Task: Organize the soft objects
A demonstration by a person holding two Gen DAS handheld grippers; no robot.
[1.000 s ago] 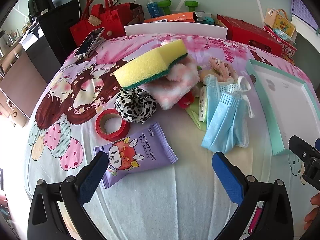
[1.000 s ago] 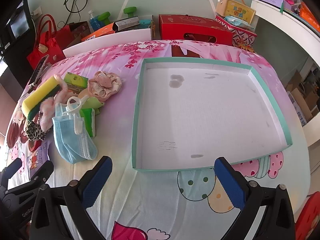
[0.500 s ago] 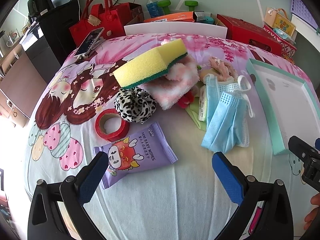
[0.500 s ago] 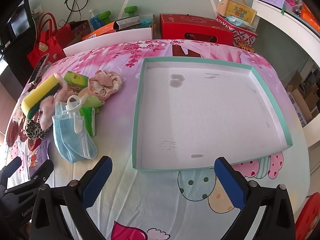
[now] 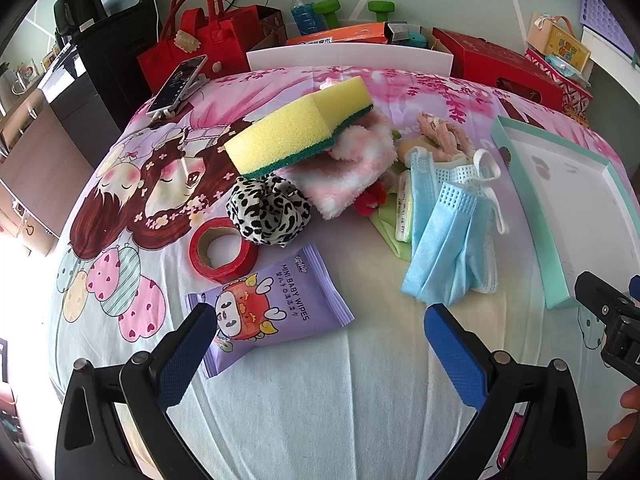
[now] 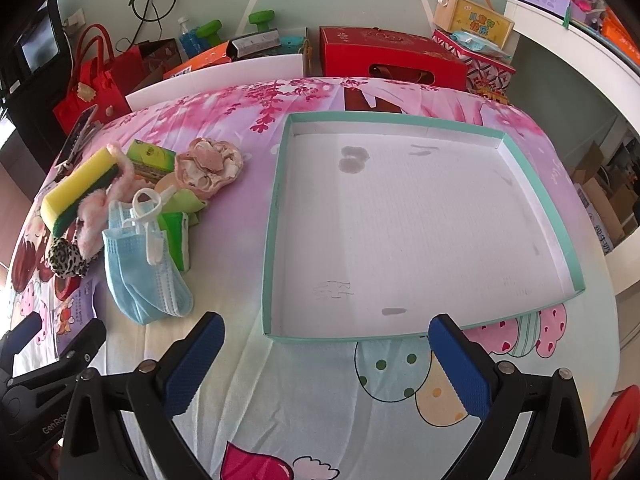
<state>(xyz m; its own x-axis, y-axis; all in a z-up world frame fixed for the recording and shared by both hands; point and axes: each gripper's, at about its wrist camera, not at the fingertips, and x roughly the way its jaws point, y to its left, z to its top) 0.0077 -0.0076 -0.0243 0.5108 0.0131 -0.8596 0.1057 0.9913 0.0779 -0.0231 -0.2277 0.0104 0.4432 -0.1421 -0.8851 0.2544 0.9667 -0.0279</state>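
Two low forward views, shared masks (image 5: 448, 248)

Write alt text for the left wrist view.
The open left gripper hovers over a cartoon-print cloth, facing a purple wipes pack, red tape roll, yellow sponge atop pink fluffy fabric, and blue face masks.

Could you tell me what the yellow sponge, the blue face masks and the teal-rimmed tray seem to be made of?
The yellow sponge looks like porous foam, matte and pitted, with a darker green scouring layer underneath. The blue face masks look like thin nonwoven fabric, pleated, with white ear loops. The teal-rimmed tray is probably cardboard: thin flat walls, a faintly ribbed, stained matte white floor.
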